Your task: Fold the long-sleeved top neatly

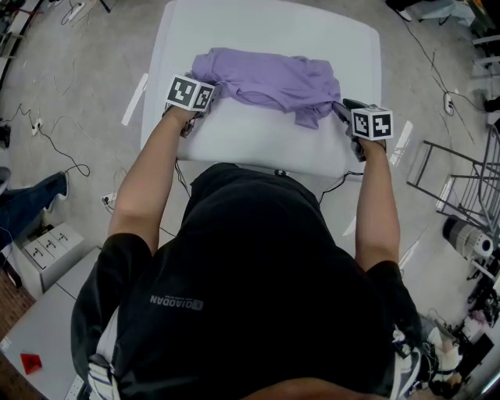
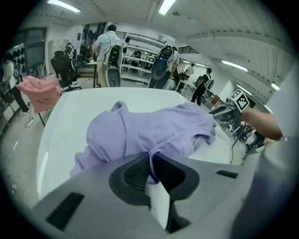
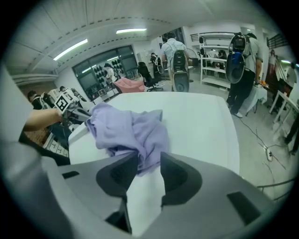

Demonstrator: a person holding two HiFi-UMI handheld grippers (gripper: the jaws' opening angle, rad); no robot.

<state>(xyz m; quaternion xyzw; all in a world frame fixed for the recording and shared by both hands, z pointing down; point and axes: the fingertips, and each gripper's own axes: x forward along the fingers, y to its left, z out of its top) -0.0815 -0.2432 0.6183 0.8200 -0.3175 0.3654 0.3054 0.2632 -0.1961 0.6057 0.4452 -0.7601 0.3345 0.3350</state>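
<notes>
You are clenching your left gripper (image 2: 150, 159) on a fold of the lilac long-sleeved top (image 1: 273, 78) at its eight o'clock edge. Your right gripper (image 3: 149, 161) is standing released at its four o'clock corner, cloth lying loose between the spread jaws. The top is lying bunched on the white table (image 1: 258, 23) at your twelve o'clock

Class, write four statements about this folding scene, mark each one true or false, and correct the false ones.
1. The top lies crumpled on a white table. True.
2. The left gripper pinches the top's fabric. True.
3. The right gripper is clamped shut. False: its jaws stand apart, with fabric lying between their tips.
4. The top is green. False: it is lilac.
</notes>
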